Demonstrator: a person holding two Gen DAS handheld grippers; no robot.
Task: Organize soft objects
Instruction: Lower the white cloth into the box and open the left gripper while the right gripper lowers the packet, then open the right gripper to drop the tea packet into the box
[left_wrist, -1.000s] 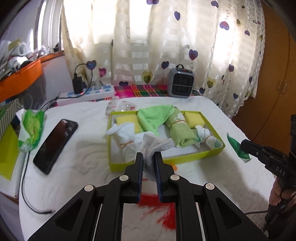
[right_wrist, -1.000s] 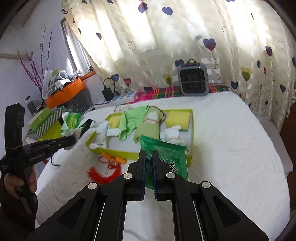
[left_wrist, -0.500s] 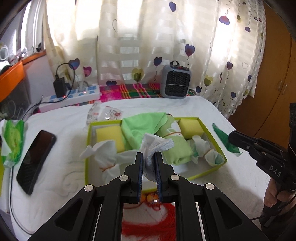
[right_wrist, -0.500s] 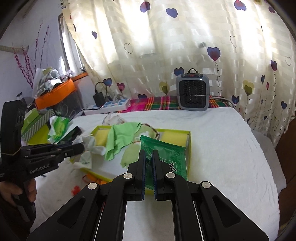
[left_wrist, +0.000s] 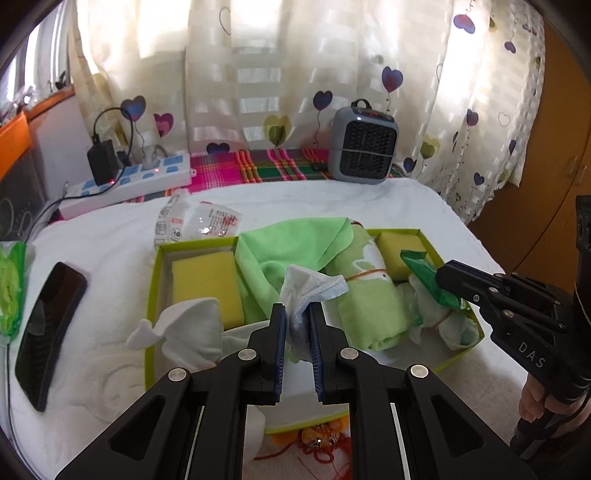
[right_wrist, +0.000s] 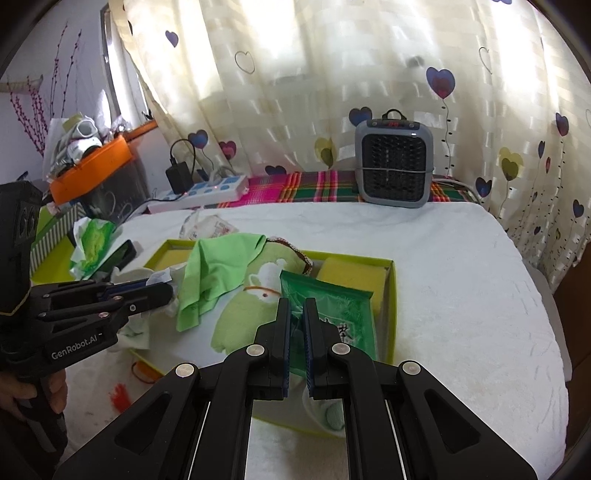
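A yellow-green box (left_wrist: 157, 258) on the white bed holds two yellow sponges (left_wrist: 207, 288), a green cloth (left_wrist: 291, 243), a rolled green towel (left_wrist: 369, 314) and white sock bundles (left_wrist: 192, 332). My left gripper (left_wrist: 296, 314) is shut on a crumpled white cloth (left_wrist: 310, 288), held over the box's near side. My right gripper (right_wrist: 296, 310) is shut on a green packet (right_wrist: 332, 310), held over the box's right part (right_wrist: 391, 295). The right gripper also shows in the left wrist view (left_wrist: 448, 275), and the left gripper shows in the right wrist view (right_wrist: 162, 291).
A black phone (left_wrist: 48, 328) and a green tissue pack (left_wrist: 11, 288) lie left of the box. A red tassel (left_wrist: 317, 443) lies at its near edge. A plastic wrapper (left_wrist: 199, 221), a power strip (left_wrist: 129, 181) and a grey heater (left_wrist: 362, 147) stand behind.
Both grippers moved forward over the box with their loads. The green packet now hangs above the right side of the box; the white cloth is above its near-middle.
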